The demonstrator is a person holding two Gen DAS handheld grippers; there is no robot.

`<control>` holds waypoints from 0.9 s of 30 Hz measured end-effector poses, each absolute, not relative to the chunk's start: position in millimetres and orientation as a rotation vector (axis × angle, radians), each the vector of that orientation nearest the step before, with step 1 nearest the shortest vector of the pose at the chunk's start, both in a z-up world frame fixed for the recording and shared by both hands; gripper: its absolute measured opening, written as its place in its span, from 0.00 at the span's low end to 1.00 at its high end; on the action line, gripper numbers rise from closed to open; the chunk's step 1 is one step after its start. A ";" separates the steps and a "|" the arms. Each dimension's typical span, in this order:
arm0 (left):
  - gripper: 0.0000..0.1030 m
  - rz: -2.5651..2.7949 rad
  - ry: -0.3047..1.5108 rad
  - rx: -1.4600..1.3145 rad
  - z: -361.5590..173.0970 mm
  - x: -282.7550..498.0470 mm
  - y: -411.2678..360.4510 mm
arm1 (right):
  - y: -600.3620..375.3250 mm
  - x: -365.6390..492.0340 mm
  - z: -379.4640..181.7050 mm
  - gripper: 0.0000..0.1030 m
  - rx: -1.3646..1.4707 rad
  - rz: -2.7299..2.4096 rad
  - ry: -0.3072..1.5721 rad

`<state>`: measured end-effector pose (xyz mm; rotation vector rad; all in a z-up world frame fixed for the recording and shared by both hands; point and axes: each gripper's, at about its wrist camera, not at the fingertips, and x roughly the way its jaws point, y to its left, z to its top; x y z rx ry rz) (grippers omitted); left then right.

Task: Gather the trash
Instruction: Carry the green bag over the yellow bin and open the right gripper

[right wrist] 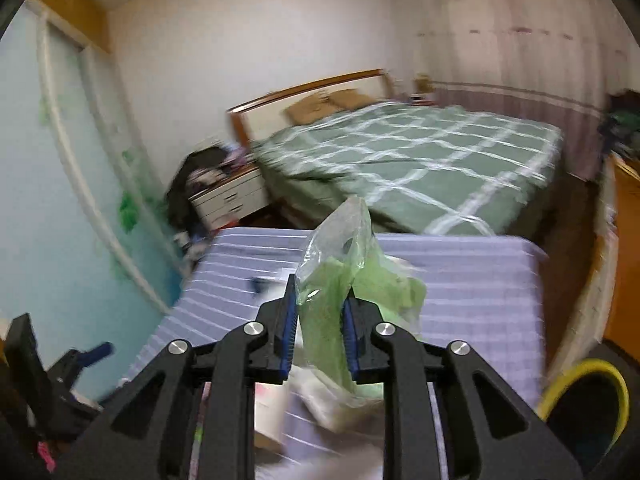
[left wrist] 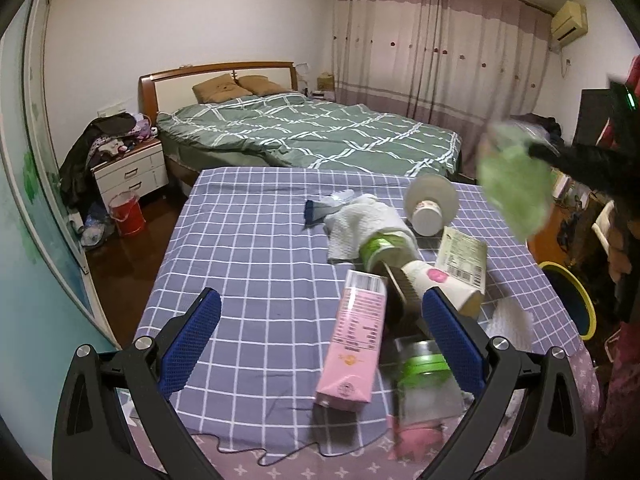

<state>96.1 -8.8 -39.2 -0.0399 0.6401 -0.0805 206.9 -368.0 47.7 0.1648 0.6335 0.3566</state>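
Right wrist view: my right gripper [right wrist: 320, 316] has its jaws pinching a green plastic bag [right wrist: 334, 276] above the surface [right wrist: 480, 280]'s right edge; my left gripper [left wrist: 320, 332] hangs with jaws spread over the pink carton [left wrist: 352, 340].

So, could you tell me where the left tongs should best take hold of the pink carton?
Probably across the pink carton at mid-body, on its two long flat sides, coming from the near edge of the table. It lies tilted, bottom end toward the open left tongs, with bare cloth on its left and clutter crowding its right.
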 end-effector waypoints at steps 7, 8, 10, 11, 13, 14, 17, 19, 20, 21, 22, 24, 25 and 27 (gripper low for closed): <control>0.96 -0.098 0.657 -0.046 -44.8 92.9 -23.7 | -515.7 183.2 -17.0 0.20 0.283 0.032 0.694; 0.96 -0.102 0.664 -0.048 -46.6 93.3 -26.4 | -531.4 182.6 -28.5 0.20 0.296 -0.002 0.707; 0.96 -0.107 0.676 -0.051 -49.4 94.1 -29.2 | -558.3 183.8 -52.1 0.21 0.313 -0.064 0.736; 0.96 -0.107 0.684 -0.050 -50.4 94.9 -31.8 | -568.7 184.2 -63.7 0.21 0.324 -0.088 0.751; 0.96 -0.107 0.691 -0.045 -52.0 95.0 -35.3 | -588.0 189.1 -87.1 0.22 0.350 -0.117 0.782; 0.96 -0.107 0.692 -0.042 -52.2 94.5 -36.3 | -592.1 189.6 -94.0 0.26 0.357 -0.128 0.793; 0.96 -0.107 0.695 -0.028 -52.2 94.5 -42.0 | -605.5 193.3 -112.3 0.44 0.370 -0.163 0.813; 0.96 -0.113 0.696 -0.018 -52.0 94.5 -44.9 | -606.7 192.2 -116.0 0.48 0.374 -0.178 0.815; 0.96 -0.114 0.698 -0.013 -52.3 94.7 -46.2 | -605.0 191.0 -115.0 0.49 0.376 -0.183 0.815; 0.96 -0.114 0.699 -0.012 -52.5 94.7 -46.3 | -605.3 190.2 -115.6 0.50 0.377 -0.188 0.814; 0.96 -0.116 0.702 -0.010 -53.3 95.4 -46.7 | -605.5 186.8 -115.1 0.50 0.376 -0.193 0.813; 0.96 -0.125 0.712 -0.008 -56.8 97.9 -47.0 | -604.2 185.2 -112.7 0.51 0.366 -0.196 0.809; 0.96 -0.127 0.718 -0.008 -58.5 98.9 -46.7 | -602.8 184.0 -111.0 0.51 0.356 -0.200 0.806; 0.96 -0.130 0.731 -0.006 -62.9 101.6 -46.1 | -602.6 184.6 -108.0 0.56 0.341 -0.213 0.803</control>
